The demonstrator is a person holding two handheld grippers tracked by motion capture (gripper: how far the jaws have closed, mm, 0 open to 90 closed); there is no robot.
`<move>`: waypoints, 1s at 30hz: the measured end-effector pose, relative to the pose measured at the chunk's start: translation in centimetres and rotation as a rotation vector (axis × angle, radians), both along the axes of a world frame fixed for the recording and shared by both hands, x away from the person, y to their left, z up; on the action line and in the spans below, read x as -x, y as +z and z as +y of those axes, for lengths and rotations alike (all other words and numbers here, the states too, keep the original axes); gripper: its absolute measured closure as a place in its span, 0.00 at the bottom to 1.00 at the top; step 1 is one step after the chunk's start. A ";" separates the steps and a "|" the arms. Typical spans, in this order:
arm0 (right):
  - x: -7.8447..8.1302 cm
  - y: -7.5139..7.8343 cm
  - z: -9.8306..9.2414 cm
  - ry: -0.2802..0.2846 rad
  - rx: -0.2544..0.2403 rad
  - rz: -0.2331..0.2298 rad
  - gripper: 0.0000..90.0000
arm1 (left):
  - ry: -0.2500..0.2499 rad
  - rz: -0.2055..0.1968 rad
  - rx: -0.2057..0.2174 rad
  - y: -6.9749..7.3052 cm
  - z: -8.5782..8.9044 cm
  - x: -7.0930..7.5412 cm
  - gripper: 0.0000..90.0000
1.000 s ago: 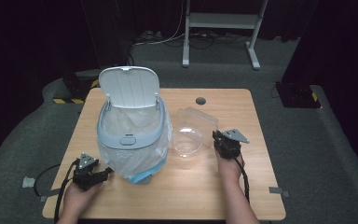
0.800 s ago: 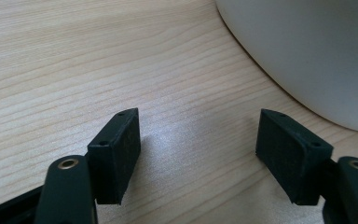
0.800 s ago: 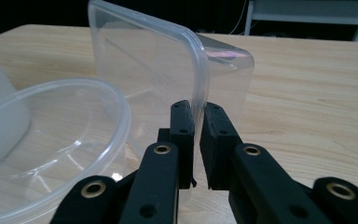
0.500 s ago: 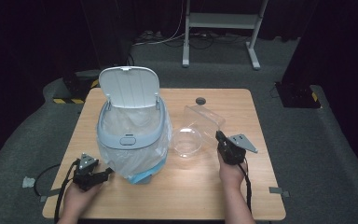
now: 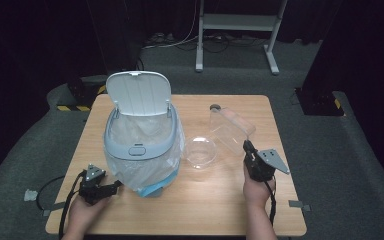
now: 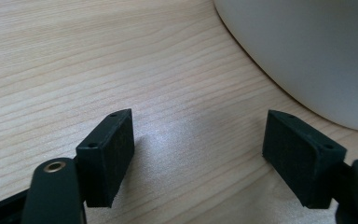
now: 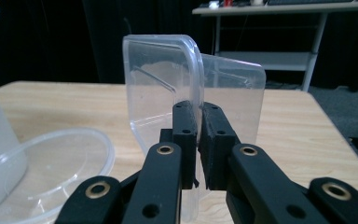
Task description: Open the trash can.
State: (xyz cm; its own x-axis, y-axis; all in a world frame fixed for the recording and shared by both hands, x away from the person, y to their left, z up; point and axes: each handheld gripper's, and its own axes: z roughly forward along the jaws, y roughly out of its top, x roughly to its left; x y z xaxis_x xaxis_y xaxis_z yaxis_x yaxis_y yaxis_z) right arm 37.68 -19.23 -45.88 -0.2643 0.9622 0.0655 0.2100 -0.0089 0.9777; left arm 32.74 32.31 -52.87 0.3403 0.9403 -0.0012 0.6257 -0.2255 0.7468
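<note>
The right gripper is clenched on the rim of a clear tub, holding it tipped on edge above the table, at about two o'clock from the table's middle. A clear bowl lies just left of the tub. The left gripper, at eight o'clock, has just been opening; its jaws stand released with nothing between them, beside the lined bin.
</note>
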 end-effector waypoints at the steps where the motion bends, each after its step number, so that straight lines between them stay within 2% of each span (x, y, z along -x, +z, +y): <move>1: 0.1 0.2 -0.1 -0.002 -0.003 -0.007 0.95 | -0.003 0.001 -0.005 0.0 0.0 0.0 0.27; 14: 2.0 2.3 0.3 0.019 -0.018 -0.089 0.95 | 0.000 0.001 -0.004 0.0 0.0 0.0 0.28; 20: 2.5 3.2 0.3 0.047 -0.031 -0.102 0.95 | 0.002 -0.001 -0.001 0.0 0.0 0.0 0.28; 26: 3.1 4.0 1.0 0.069 -0.025 -0.136 0.95 | 0.002 0.000 -0.005 0.0 0.0 0.0 0.28; 30: 3.6 4.7 1.2 0.084 -0.042 -0.157 0.95 | 0.001 0.000 -0.004 0.0 0.0 0.0 0.28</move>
